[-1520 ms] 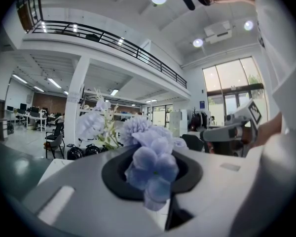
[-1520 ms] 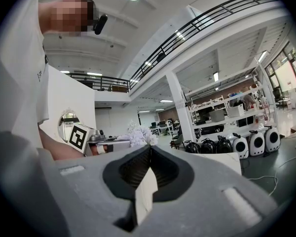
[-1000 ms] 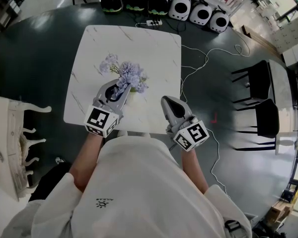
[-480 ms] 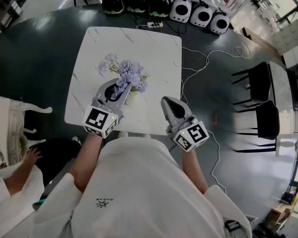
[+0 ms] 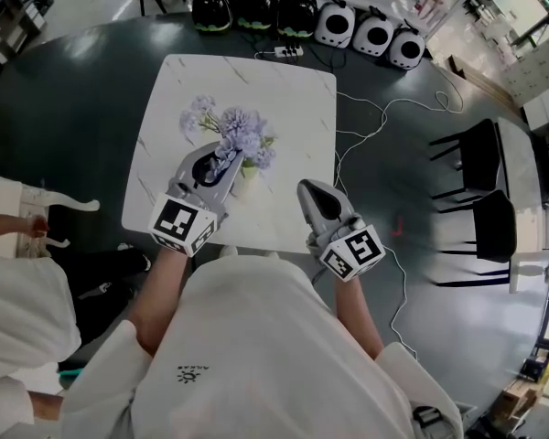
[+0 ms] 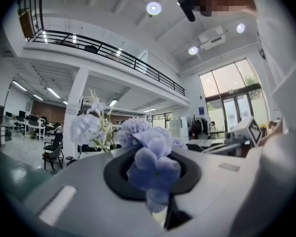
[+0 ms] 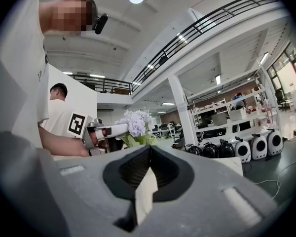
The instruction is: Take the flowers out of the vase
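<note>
Raised slightly since a second ago, the left gripper (image 5: 227, 156) is pinched nearly closed on the purple flowers (image 5: 242, 136), just above the pale vase (image 5: 246, 187) on the white table (image 5: 293, 99); the right gripper (image 5: 308, 190) waits nearby (closed, holding nothing); the lift seems under way; next, draw the stems straight up clear of the rim.

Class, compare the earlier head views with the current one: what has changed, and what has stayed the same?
A person in white has come into view at the left. The left gripper, shut on the flowers, seems to have lifted them slightly. The right gripper, vase and table stayed put.
</note>
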Action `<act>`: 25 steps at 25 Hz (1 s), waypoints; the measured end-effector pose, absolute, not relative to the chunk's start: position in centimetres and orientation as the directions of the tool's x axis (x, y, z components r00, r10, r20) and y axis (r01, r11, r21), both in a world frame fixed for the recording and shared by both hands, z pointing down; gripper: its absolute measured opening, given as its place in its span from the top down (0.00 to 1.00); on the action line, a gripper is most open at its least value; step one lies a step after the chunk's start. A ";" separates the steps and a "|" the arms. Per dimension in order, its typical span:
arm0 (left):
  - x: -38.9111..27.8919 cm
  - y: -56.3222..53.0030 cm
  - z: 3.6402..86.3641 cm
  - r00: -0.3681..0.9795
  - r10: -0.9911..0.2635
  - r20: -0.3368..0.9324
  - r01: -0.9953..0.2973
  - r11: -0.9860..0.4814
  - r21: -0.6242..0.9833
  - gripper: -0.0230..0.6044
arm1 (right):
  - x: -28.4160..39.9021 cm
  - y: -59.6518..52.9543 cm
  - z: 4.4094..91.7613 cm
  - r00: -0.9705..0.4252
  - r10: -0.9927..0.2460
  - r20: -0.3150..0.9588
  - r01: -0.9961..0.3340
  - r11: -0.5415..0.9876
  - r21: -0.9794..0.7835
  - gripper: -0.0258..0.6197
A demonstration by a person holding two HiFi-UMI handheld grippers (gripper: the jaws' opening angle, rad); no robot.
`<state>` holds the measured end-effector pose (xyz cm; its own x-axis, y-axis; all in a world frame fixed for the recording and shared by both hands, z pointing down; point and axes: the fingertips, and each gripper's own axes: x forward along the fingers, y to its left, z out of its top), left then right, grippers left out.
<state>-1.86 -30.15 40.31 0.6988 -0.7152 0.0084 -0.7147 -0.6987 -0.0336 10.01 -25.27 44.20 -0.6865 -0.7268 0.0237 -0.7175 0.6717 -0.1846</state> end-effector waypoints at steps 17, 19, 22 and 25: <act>-2.4 -29.1 34.7 0.696 -0.716 -0.064 -0.718 -0.690 -0.088 0.89 | 10.2 -25.6 43.1 -0.695 -0.719 -0.009 -0.706 0.685 -0.178 0.96; -2.6 -29.0 34.1 0.696 -0.714 -0.074 -0.718 -0.689 -0.097 0.89 | 10.0 -25.7 43.2 -0.695 -0.719 -0.012 -0.706 0.685 -0.178 0.96; -3.1 -28.9 32.9 0.694 -0.714 -0.089 -0.719 -0.687 -0.105 0.89 | 9.7 -26.0 43.3 -0.696 -0.718 -0.013 -0.705 0.687 -0.177 0.96; -3.4 -28.7 31.4 0.692 -0.714 -0.106 -0.722 -0.683 -0.114 0.89 | 9.6 -26.2 43.2 -0.700 -0.714 -0.014 -0.701 0.691 -0.177 0.96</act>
<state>-3.44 -28.73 31.38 0.6923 -0.7138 -0.1065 -0.7216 -0.6829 -0.1139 9.58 -26.19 43.19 -0.7001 -0.7139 -0.0139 -0.7009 0.6908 -0.1774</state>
